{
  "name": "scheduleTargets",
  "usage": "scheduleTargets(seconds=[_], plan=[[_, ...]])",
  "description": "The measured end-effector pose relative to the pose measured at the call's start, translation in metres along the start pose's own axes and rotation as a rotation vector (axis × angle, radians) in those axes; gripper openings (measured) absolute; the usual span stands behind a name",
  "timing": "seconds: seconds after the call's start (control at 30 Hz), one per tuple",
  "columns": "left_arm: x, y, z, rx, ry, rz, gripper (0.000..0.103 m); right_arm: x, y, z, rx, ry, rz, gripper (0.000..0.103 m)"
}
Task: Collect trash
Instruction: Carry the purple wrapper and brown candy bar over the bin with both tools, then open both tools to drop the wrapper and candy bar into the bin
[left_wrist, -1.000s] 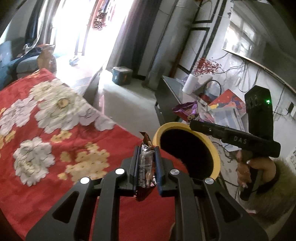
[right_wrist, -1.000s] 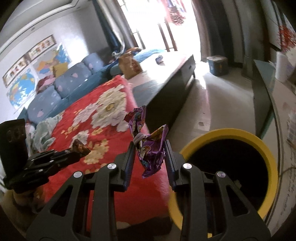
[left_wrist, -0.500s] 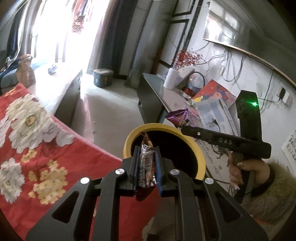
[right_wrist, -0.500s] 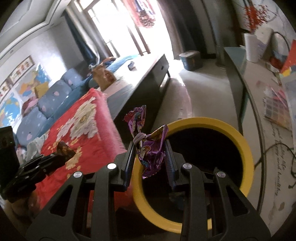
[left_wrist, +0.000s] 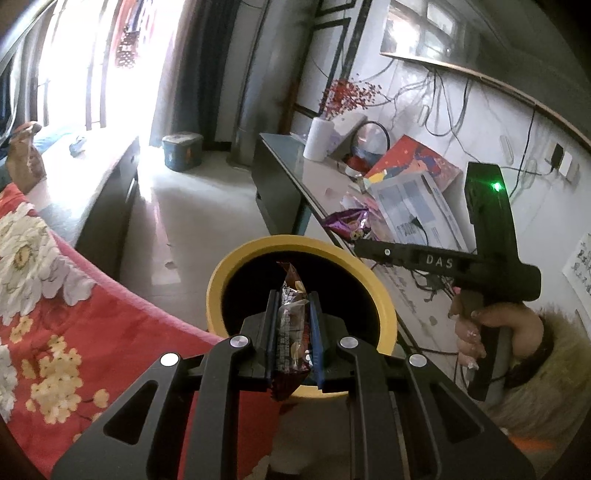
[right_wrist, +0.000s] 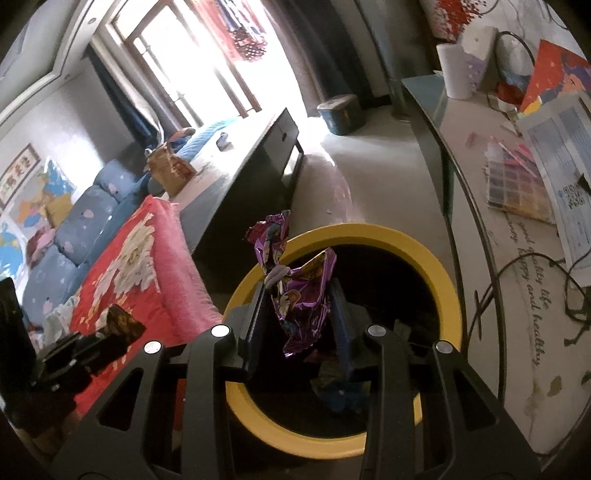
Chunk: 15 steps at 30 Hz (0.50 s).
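Purple wrapper (right_wrist: 301, 291) — light, crinkly foil, best pinched mid-body — hangs between the right tongs (right_wrist: 299, 314) as they ease open above the yellow bin (right_wrist: 448, 284). The left tongs (left_wrist: 293, 332) clamp a brown wrapper (left_wrist: 291, 325) over its rim.
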<state>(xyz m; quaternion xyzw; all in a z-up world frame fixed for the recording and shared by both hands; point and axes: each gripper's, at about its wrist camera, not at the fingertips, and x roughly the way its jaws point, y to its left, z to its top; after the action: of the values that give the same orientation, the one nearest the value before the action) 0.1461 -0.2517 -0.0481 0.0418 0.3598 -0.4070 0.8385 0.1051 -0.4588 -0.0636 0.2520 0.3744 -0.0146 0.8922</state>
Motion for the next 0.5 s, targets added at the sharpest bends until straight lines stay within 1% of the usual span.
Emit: scheduleTargets(seconds=[0.27,0.5], plan=[[0.029,-0.01,-0.004,0.016,0.042,-0.028,0.015,0.004,-0.015,0.0,0.046,0.013,-0.011,0.031],[0.057,-0.017,-0.009,0.033,0.085,-0.053,0.015,0.007,-0.024,-0.001,0.076,0.016,-0.016,0.032]])
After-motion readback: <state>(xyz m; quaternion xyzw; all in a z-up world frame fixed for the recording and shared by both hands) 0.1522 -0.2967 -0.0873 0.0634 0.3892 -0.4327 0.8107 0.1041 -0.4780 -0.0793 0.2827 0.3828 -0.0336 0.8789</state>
